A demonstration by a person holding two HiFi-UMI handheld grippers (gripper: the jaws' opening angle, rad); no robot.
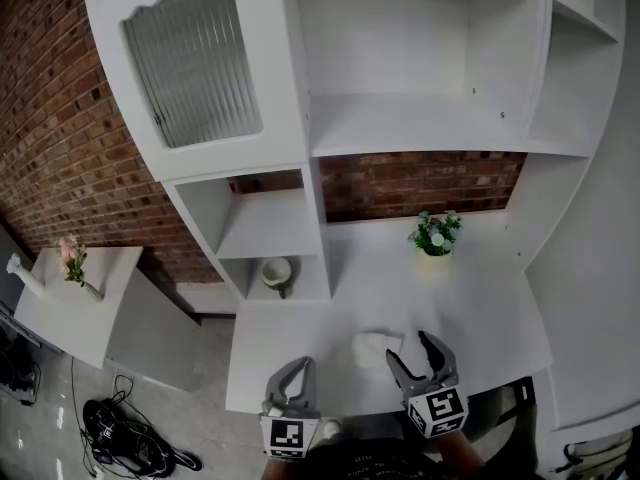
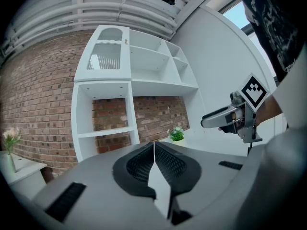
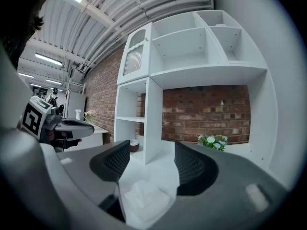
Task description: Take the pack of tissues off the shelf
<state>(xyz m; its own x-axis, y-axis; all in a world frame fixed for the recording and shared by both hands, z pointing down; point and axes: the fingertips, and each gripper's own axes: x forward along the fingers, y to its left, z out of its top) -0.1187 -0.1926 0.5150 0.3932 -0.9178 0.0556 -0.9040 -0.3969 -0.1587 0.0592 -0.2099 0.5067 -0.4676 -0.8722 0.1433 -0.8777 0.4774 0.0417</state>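
Note:
The pack of tissues, white and soft, lies on the white desk near its front edge, below the shelves. My right gripper hovers just right of it, jaws open. In the right gripper view the pack shows low between the spread jaws of that gripper, and the pads do not press on it. My left gripper is at the desk's front edge, left of the pack, and its jaws meet with nothing in them.
A small potted plant stands at the back of the desk. A bowl sits in the low cubby of the white shelf unit. A side table with a flower vase and floor cables lie far left.

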